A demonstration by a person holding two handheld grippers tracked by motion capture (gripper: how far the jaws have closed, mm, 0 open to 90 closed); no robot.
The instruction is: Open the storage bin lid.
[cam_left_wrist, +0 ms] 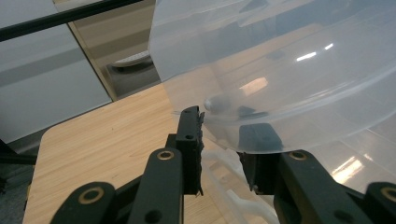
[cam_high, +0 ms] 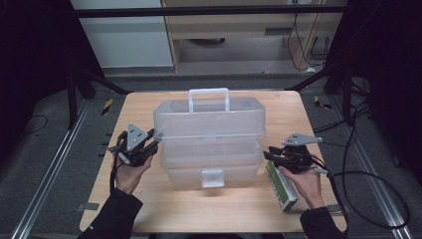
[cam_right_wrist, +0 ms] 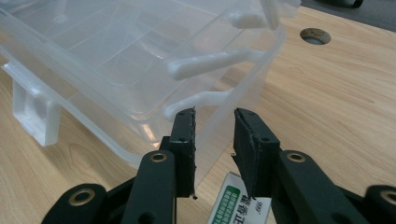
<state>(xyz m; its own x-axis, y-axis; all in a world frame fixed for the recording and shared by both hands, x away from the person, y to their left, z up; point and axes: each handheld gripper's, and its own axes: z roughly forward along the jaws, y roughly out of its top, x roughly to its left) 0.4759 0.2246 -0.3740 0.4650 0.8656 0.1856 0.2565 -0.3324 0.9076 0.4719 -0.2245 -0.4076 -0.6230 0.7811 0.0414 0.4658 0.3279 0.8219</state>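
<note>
The clear tiered box (cam_high: 211, 142) is sitting mid-worktop (cam_high: 149, 209). The left gripper (cam_high: 149, 144) is holding its fingers partly open around the box's left rim. The right gripper (cam_high: 271, 153) is hovering partly open, gripping nothing, at the right end above a green-and-white carton (cam_high: 281, 189).

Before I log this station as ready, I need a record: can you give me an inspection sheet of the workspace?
Surface: wooden table, round hole near one edge.
Job's things: clear tiered storage box, handle up, front latch down.
Clutter: green-and-white carton beside right hand.
Grippers: left gripper straddles the box's lid edge; right gripper open at the box's corner, holding nothing.
Cables: black cable trailing off right.
Surroundings: metal frame rails, grey floor, wooden cabinet behind.
</note>
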